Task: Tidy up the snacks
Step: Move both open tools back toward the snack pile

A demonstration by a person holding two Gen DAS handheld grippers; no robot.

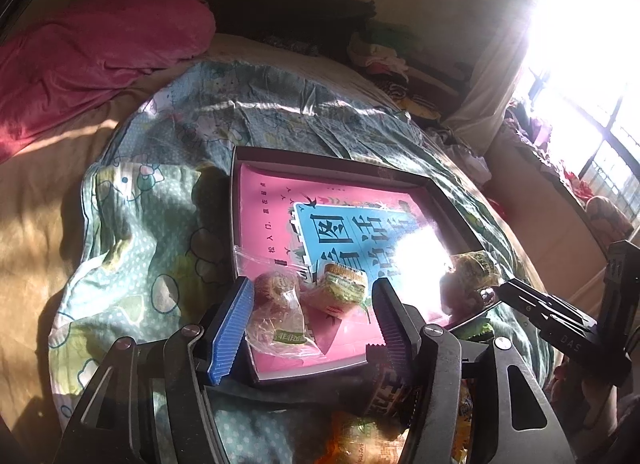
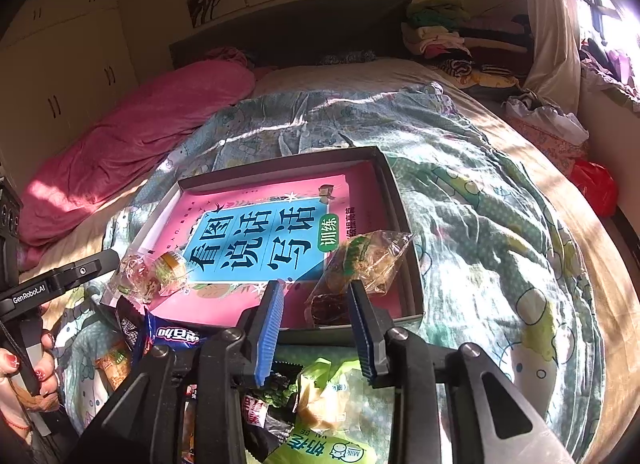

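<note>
A shallow dark box (image 1: 304,158) lies on the bed with a pink and blue book (image 1: 272,216) inside it. My left gripper (image 1: 312,324) is open over the box's near edge. Two clear-wrapped pastries (image 1: 276,304) (image 1: 340,288) rest on the book between its blue pads, and neither pad presses them. My right gripper (image 2: 316,330) is open at the box's (image 2: 280,168) near right corner. A clear-wrapped pastry packet (image 2: 360,260) lies in the box against its right finger, apart from the left pad. Loose snack packets (image 2: 172,338) (image 2: 332,452) lie on the quilt below both grippers.
A patterned quilt (image 2: 480,204) covers the bed, with a pink blanket (image 2: 120,144) at the far left. Folded clothes (image 2: 440,36) pile up by the headboard. A red bag (image 2: 596,188) sits at the right, beyond the bed's edge. A person's hand (image 2: 24,376) holds the left gripper's handle.
</note>
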